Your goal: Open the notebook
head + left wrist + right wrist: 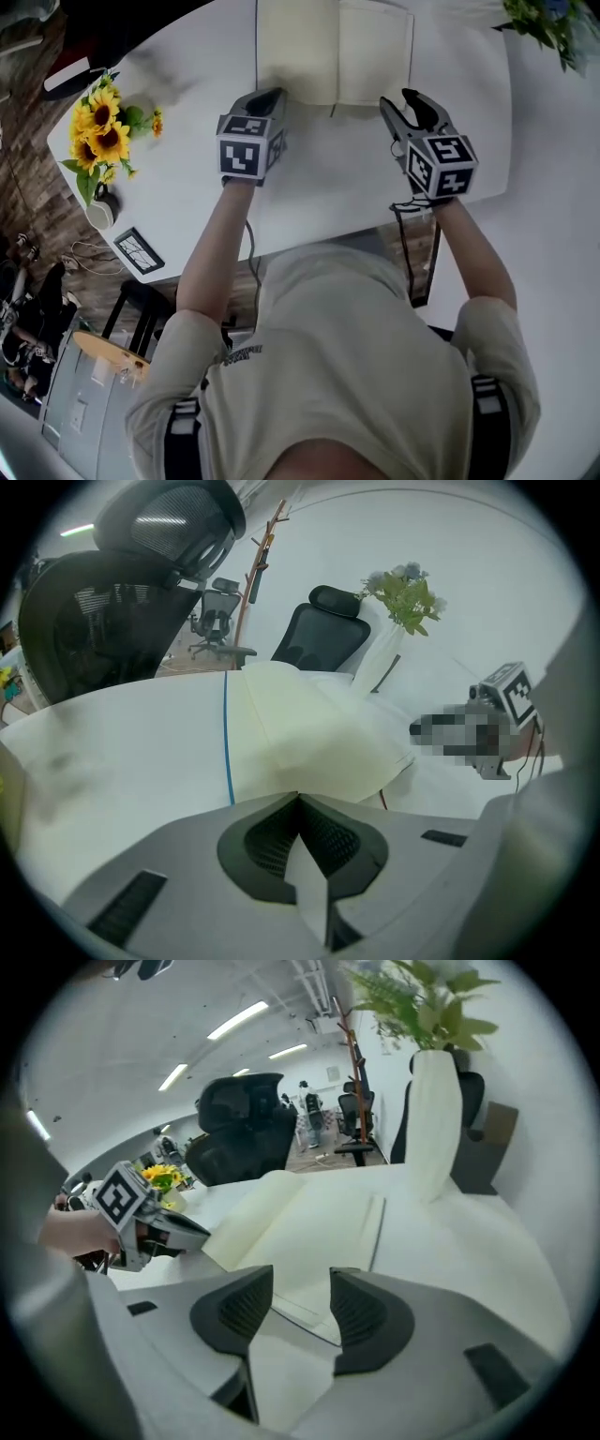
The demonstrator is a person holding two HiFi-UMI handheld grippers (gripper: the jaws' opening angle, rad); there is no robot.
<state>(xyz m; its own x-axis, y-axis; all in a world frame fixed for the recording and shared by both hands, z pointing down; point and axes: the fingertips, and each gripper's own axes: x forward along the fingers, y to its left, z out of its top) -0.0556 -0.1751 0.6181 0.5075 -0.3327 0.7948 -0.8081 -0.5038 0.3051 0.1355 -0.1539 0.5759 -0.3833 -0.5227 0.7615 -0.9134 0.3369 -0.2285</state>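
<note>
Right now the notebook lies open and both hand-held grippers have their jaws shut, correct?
No: the right hand-held gripper has its jaws apart, as the right gripper view shows. The notebook lies open and the left hand-held gripper is shut.

The notebook [335, 56] runs past the head view's top edge, so its far edge is unseen. In the left gripper view its near edge lies behind the left gripper [298, 797], whose jaws meet at the tip; whether a page is caught there cannot be told. The green plant [553, 23] is cut off at the head view's top right corner. The flat dark object [139, 251] near the sunflowers [101, 127] is too small to identify. The person's torso [337, 375] covers part of the table's [328, 197] near edge.
</note>
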